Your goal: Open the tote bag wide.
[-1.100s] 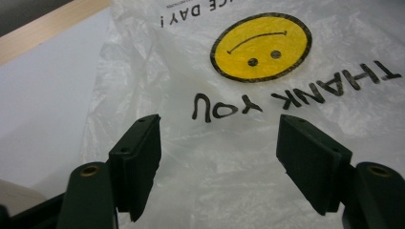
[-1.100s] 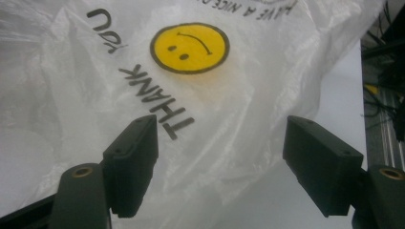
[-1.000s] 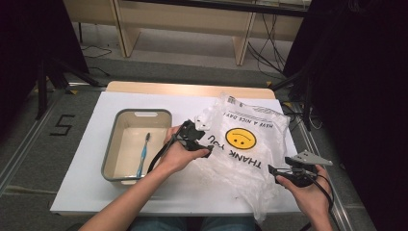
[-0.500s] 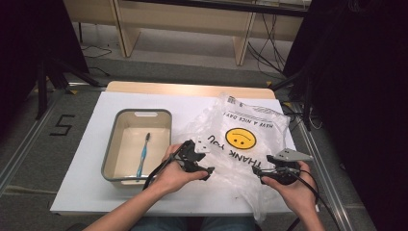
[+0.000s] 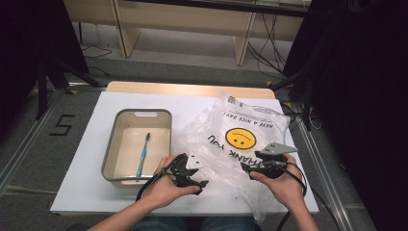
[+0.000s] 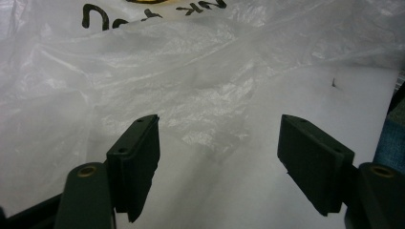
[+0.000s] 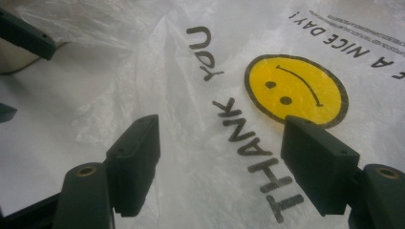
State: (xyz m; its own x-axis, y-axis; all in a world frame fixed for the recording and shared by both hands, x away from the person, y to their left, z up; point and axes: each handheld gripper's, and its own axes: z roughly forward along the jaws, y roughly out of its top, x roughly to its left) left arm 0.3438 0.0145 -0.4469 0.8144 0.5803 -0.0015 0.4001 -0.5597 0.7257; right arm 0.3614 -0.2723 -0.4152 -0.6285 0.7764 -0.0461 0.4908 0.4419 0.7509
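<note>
A crumpled clear plastic bag [image 5: 240, 144] printed with a yellow smiley [image 5: 240, 138] and "THANK YOU" lies on the white table [image 5: 86, 192]. My left gripper [image 5: 201, 176] hovers at the bag's near left edge, pointing right. In the left gripper view its jaws stand open [image 6: 219, 162] over wrinkled bag film [image 6: 191, 86], with nothing between them. My right gripper [image 5: 246, 168] is over the bag's near right part, pointing left. In the right gripper view it is open [image 7: 219, 162] just above the print, and the smiley [image 7: 296, 90] sits beyond its right jaw.
A grey tray [image 5: 142, 114] stands left of the bag with a blue toothbrush [image 5: 143, 155] lying in it. The left gripper's jaw tip [image 7: 24, 33] shows in the right gripper view's upper left. The table's near edge lies just behind both hands.
The left hand has drawn back toward the near edge and sunk to the bag's near left edge. The right hand has moved left onto the bag. Both grippers stay open.
</note>
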